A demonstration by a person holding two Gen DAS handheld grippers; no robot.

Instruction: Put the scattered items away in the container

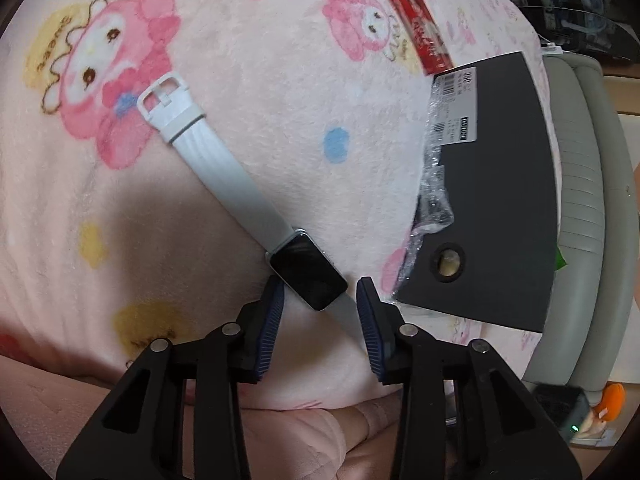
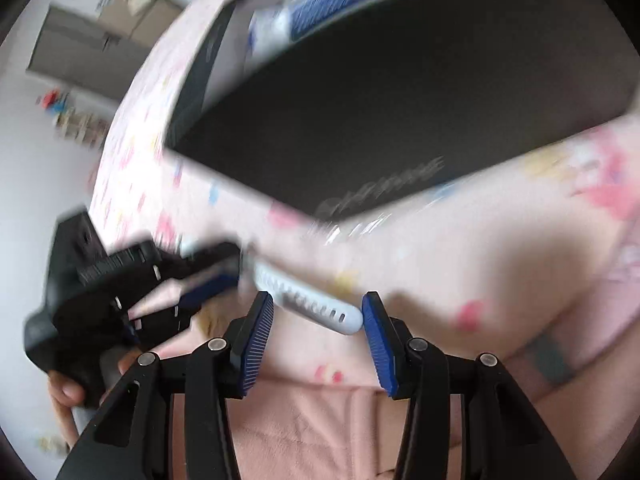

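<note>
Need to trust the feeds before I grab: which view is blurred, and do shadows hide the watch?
Left wrist view: sharp, with a soft shadow across the watch, whose face stays readable. Right wrist view: motion-smeared; strap end legible, dark box streaked.

black linkage fingers (image 1: 248,344), ribbed blue pads (image 2: 256,344), silver pivot pins.
</note>
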